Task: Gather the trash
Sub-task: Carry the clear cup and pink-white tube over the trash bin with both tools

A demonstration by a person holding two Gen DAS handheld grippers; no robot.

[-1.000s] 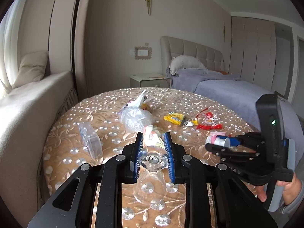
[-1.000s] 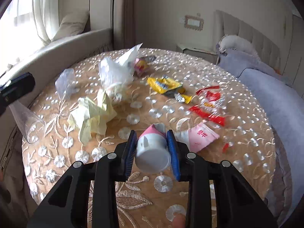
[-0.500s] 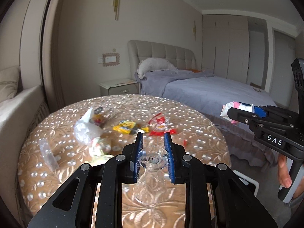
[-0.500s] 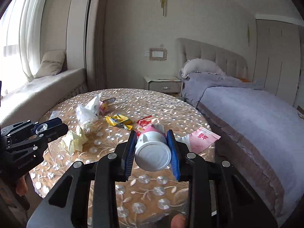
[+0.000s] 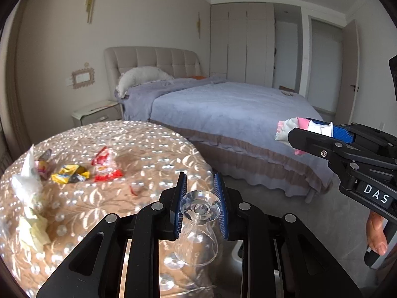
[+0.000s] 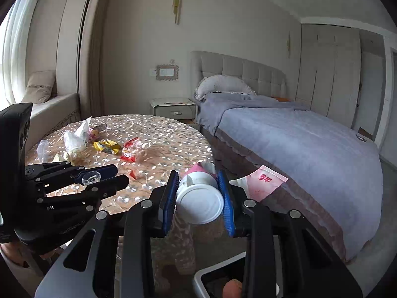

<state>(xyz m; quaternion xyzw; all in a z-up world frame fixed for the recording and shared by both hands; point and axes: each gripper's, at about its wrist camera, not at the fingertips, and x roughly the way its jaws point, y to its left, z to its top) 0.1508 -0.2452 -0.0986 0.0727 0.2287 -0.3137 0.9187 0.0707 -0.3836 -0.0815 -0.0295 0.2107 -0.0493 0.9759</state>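
left gripper (image 5: pixel 199 207) is clamping a clear plastic goblet (image 5: pixel 197 231) by its base, off the round table's (image 5: pixel 148 154) edge | right gripper (image 6: pixel 198 198) is pinching a pink-and-white yogurt cup (image 6: pixel 199 196) with pink wrapper (image 6: pixel 266 181), above a white bin (image 6: pixel 218 270) | red wrapper (image 5: pixel 105 165), yellow wrapper (image 5: pixel 69 173), plastic bag (image 6: pixel 74 136) are lying on the table

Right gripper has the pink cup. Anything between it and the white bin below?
Nothing visible. The pink-and-white cup sits in the right gripper, and the white bin rim shows directly beneath, though the gripper body hides most of its opening.
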